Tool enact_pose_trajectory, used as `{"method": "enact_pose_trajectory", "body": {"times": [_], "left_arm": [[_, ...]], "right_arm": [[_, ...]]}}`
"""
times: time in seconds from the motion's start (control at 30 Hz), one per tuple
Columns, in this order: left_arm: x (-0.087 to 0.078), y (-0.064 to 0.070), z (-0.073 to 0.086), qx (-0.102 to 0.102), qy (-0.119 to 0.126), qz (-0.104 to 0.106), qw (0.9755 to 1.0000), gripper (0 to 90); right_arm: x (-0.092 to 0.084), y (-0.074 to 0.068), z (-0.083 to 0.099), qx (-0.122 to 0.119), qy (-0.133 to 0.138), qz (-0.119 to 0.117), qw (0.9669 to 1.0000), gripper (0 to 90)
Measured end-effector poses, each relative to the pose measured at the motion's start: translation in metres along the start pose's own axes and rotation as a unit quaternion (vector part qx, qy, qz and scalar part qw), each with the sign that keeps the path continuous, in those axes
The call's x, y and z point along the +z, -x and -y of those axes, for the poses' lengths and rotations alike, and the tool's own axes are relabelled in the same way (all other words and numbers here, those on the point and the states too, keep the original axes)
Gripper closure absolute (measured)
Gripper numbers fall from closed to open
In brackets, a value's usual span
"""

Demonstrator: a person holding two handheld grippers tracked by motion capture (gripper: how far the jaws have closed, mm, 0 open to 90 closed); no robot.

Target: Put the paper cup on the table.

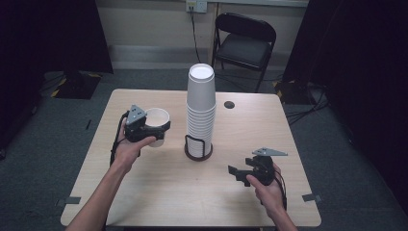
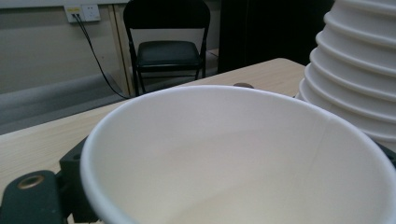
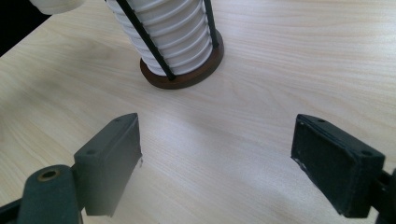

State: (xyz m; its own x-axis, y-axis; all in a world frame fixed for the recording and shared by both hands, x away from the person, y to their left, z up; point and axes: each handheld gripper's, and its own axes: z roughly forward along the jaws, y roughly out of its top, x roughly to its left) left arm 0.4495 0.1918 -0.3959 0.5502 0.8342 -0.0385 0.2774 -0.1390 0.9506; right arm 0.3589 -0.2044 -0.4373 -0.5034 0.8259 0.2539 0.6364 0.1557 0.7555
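A single white paper cup (image 1: 157, 120) stands upright left of the stack, and my left gripper (image 1: 155, 131) is shut on its sides. In the left gripper view the cup's open mouth (image 2: 233, 154) is close up, with one black finger (image 2: 35, 196) at its lower left. A tall stack of white cups (image 1: 200, 108) sits mouth down in a black wire holder on a round brown base (image 1: 198, 153) at the table's middle. My right gripper (image 1: 239, 174) hovers low at the front right, open with nothing between its fingers (image 3: 109, 156). The stack (image 3: 163, 32) lies ahead of it.
The wooden table (image 1: 159, 192) has a small round cable hole (image 1: 229, 104) behind the stack. A black folding chair (image 1: 245, 41) stands beyond the far edge, and cables run over the floor at the right. Grey tape marks (image 1: 312, 197) sit at the front corners.
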Motion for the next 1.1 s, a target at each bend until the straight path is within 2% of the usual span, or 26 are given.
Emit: {"method": "enact_pose_trajectory", "body": {"times": [0.1, 0.2, 0.3, 0.43, 0.5, 0.6, 0.77, 0.83, 0.87, 1.1], "left_arm": [[0.008, -0.002, 0.000, 0.010, -0.002, -0.011, 0.9999, 9.8], [0.015, -0.005, 0.000, 0.007, -0.002, -0.020, 0.9998, 9.8], [0.022, -0.010, 0.004, -0.005, -0.007, -0.025, 0.9996, 9.7], [0.029, -0.012, 0.009, -0.005, -0.011, -0.023, 0.9997, 9.4], [0.032, -0.014, 0.011, 0.002, -0.011, -0.025, 0.9996, 9.3], [0.037, -0.018, 0.015, 0.001, -0.010, -0.034, 0.9994, 9.3], [0.040, -0.022, 0.021, 0.014, -0.014, -0.044, 0.9988, 9.3], [0.040, -0.026, 0.025, 0.012, -0.014, -0.046, 0.9988, 9.3], [0.039, -0.028, 0.027, 0.003, -0.013, -0.047, 0.9988, 9.3], [0.039, -0.033, 0.033, 0.002, -0.019, -0.048, 0.9987, 9.1]], "right_arm": [[0.000, 0.000, 0.000, 0.001, -0.001, 0.000, 1.0000, 15.3], [0.000, 0.001, 0.000, 0.002, -0.001, 0.000, 1.0000, 15.3], [0.000, 0.002, 0.001, 0.002, 0.000, 0.000, 1.0000, 15.3], [0.000, 0.002, 0.001, 0.001, -0.001, 0.001, 1.0000, 15.3], [0.000, 0.002, 0.002, 0.002, -0.003, 0.001, 1.0000, 15.2], [0.000, 0.002, 0.002, 0.001, -0.004, 0.001, 1.0000, 15.2], [0.001, 0.002, 0.002, 0.001, -0.006, 0.001, 1.0000, 15.3], [0.000, 0.002, 0.002, 0.001, -0.006, 0.001, 1.0000, 15.3], [0.000, 0.002, 0.003, 0.000, -0.005, 0.001, 1.0000, 15.3], [0.002, 0.001, 0.003, 0.000, -0.008, -0.001, 1.0000, 15.5]]}}
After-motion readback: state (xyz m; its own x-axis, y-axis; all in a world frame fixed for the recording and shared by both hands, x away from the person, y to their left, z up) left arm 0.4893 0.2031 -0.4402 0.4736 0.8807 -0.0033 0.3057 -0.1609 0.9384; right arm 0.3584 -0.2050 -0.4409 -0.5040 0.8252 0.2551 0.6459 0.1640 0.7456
